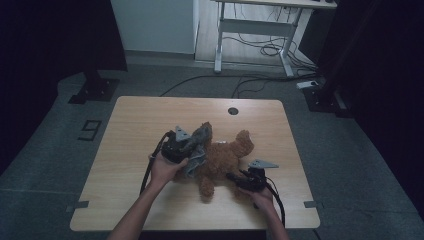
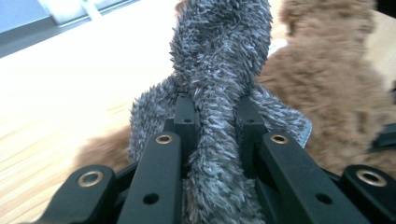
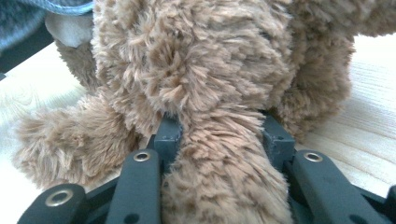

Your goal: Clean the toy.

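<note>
Holding a brown teddy bear (image 1: 222, 157) on the table (image 1: 130, 125).
My left gripper (image 2: 215, 116) pinches its grey fuzzy garment (image 2: 219, 56); my right gripper (image 3: 219, 133) clamps a limb.

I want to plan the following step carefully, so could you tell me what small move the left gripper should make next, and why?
Probably a gentle pull of the grey fuzzy cloth away from the brown teddy bear: the left gripper is clamped on the cloth, and the right gripper pins a bear limb.
</note>
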`<control>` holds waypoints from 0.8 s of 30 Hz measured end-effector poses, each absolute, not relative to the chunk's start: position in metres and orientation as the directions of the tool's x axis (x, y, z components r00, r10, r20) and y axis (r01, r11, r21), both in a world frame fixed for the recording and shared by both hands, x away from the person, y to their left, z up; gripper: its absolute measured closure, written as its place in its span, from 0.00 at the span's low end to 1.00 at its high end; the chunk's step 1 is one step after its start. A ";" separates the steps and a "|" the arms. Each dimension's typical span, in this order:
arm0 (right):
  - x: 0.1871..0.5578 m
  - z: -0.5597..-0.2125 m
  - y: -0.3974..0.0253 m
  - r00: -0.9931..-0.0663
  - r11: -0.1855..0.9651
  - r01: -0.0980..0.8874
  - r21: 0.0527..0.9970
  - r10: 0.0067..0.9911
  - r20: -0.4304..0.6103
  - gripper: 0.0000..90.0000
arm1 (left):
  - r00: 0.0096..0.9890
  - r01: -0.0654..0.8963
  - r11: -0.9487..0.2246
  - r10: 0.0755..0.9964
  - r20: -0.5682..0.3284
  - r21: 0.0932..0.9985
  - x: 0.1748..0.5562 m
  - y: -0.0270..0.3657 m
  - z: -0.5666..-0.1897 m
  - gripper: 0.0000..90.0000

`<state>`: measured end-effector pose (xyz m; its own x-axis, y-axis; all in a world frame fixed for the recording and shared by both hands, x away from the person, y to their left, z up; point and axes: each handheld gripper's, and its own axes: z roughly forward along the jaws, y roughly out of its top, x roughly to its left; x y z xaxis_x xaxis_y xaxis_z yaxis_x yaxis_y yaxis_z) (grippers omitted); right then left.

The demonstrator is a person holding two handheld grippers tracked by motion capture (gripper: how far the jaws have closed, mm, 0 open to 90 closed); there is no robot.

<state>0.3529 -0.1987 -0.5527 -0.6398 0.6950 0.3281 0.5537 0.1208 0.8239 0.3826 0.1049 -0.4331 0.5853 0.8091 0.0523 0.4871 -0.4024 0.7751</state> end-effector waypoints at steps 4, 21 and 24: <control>0.353 -0.553 -0.199 -0.640 0.118 0.555 0.823 0.693 0.332 0.67 | 0.566 0.521 -0.375 0.824 0.019 0.766 0.385 0.122 -0.438 0.84; 0.355 -0.552 -0.198 -0.643 0.132 0.550 0.825 0.697 0.318 0.67 | 0.487 0.622 -0.305 0.872 -0.051 0.721 0.392 0.169 -0.466 0.84; 0.357 -0.552 -0.197 -0.642 0.139 0.546 0.826 0.703 0.306 0.67 | 0.484 0.622 -0.297 0.873 -0.058 0.725 0.392 0.171 -0.470 0.84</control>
<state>0.3566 -0.1972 -0.5518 -0.6422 0.7031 0.3055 0.5456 0.1393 0.8264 0.3916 0.1708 -0.4702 0.4840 0.8731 -0.0578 0.6220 -0.2968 0.7246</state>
